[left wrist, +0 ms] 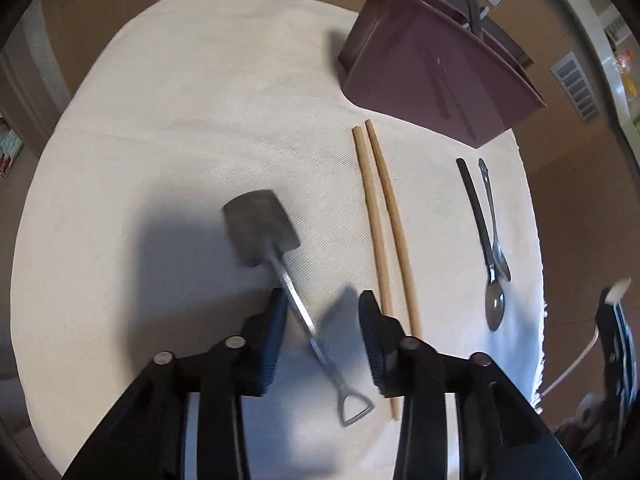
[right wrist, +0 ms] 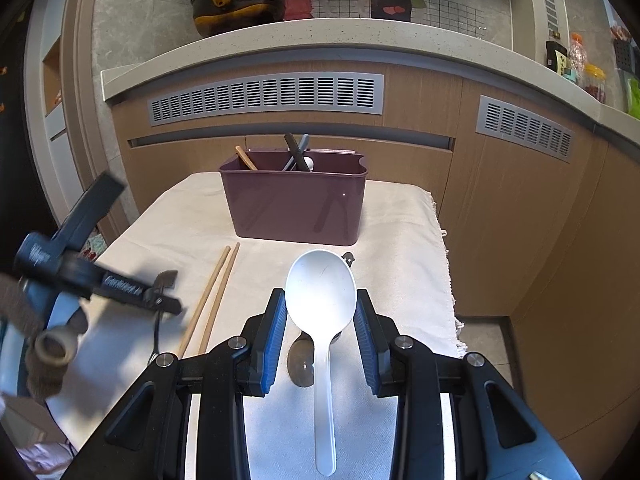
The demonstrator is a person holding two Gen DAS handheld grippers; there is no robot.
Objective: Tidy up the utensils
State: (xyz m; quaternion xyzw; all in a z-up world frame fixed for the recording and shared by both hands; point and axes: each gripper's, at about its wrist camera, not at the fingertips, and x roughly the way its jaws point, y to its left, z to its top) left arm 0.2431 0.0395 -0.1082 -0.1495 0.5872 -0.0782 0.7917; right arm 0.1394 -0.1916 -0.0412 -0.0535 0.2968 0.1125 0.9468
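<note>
A metal shovel-shaped spoon [left wrist: 260,224] lies on the cream cloth [left wrist: 180,120]. Its handle runs back between the fingers of my left gripper [left wrist: 323,320], which stands open, pads clear of it. My right gripper [right wrist: 320,316] is shut on the bowl of a white plastic rice spoon [right wrist: 320,288], held above the cloth with its handle pointing back at the camera. A purple utensil holder [right wrist: 294,208] stands at the cloth's far end with a wooden stick [right wrist: 246,159] and dark handles [right wrist: 296,152] in it. The left gripper [right wrist: 170,294] shows blurred at the left of the right wrist view.
Two wooden chopsticks [left wrist: 384,240] lie side by side right of the shovel spoon. Further right a metal spoon [left wrist: 494,276] and a black utensil [left wrist: 474,204] lie together. The cloth's fringed right edge [right wrist: 448,280] drops to the floor. Wooden cabinets with vents [right wrist: 264,98] stand behind.
</note>
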